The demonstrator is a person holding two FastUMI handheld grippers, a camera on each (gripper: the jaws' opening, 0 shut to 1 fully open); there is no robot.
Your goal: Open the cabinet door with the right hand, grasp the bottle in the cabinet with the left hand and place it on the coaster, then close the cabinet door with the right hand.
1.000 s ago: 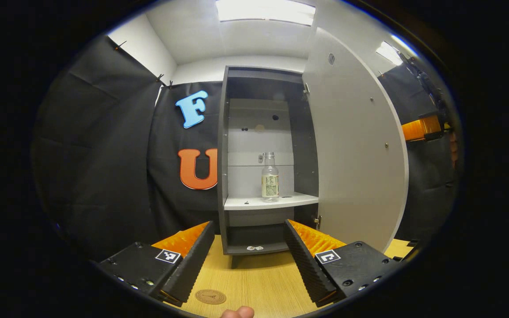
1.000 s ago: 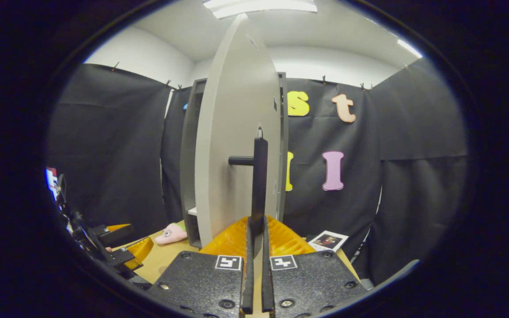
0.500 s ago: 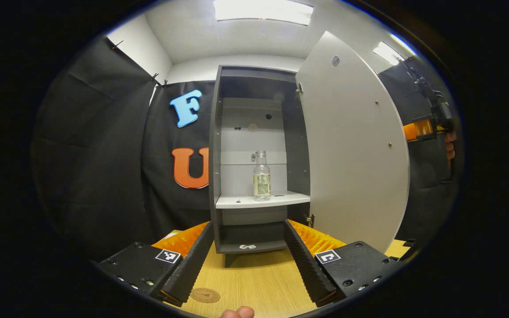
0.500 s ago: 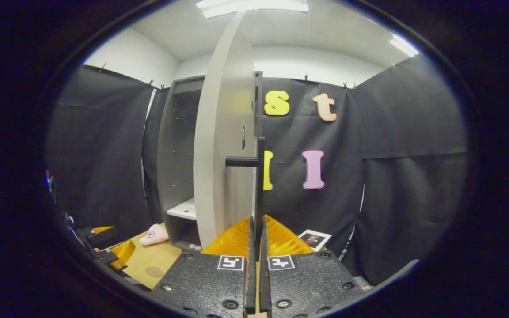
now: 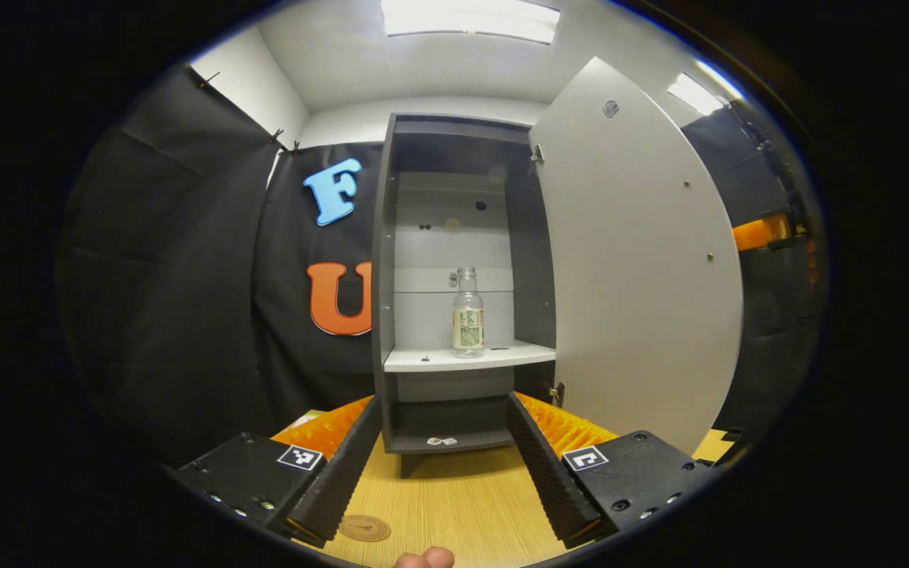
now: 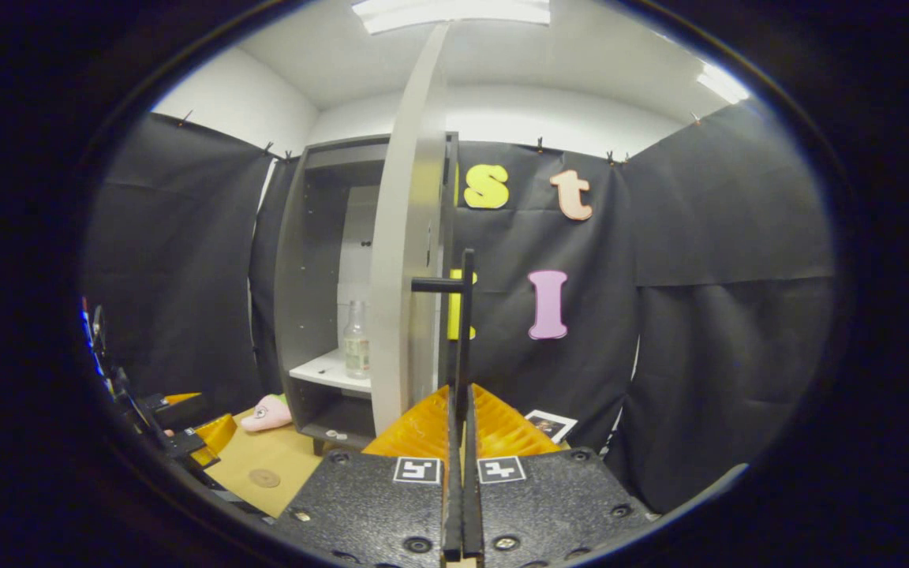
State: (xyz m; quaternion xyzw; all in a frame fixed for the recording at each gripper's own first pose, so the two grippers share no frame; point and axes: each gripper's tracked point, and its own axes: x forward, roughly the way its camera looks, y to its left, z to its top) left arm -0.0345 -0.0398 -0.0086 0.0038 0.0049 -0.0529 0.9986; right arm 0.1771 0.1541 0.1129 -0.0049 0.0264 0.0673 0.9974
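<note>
Left gripper [image 5: 443, 461]: fingers spread wide apart, nothing held between them, hovering over the wooden table [image 5: 454, 505]. The cabinet [image 5: 382, 260] is seen straight ahead of it, door [image 5: 636, 268] swung open to the gripper's right. The bottle [image 5: 467, 313] (clear, labelled, no cap visible) stands upright on the white shelf [image 5: 431, 360] inside, ahead of and above the gap between the fingers, well apart from both. The round coaster [image 5: 364, 528] lies on the table just by the left finger's tip, on its inner side. A fingertip [image 5: 423, 558] of the holding hand is seen at the bottom edge.

Right gripper [image 6: 462, 473]: fingers pressed together on the black bar handle [image 6: 466, 331] of the door [image 6: 411, 268], which is seen nearly edge-on directly ahead. The handle runs upright out of the closed fingers; its stub joins the door face on the gripper's left.

From the right gripper view, the bottle [image 6: 357, 341] is seen past the door's left edge, on the shelf. Lower left: the coaster [image 6: 264, 477] on the table [image 6: 265, 457], a pink plush toy [image 6: 267, 413] near the cabinet base, and the left gripper [image 6: 186, 442] (far off, at the edge). A photo card [image 6: 549, 426] lies to the right of the fingers.
</note>
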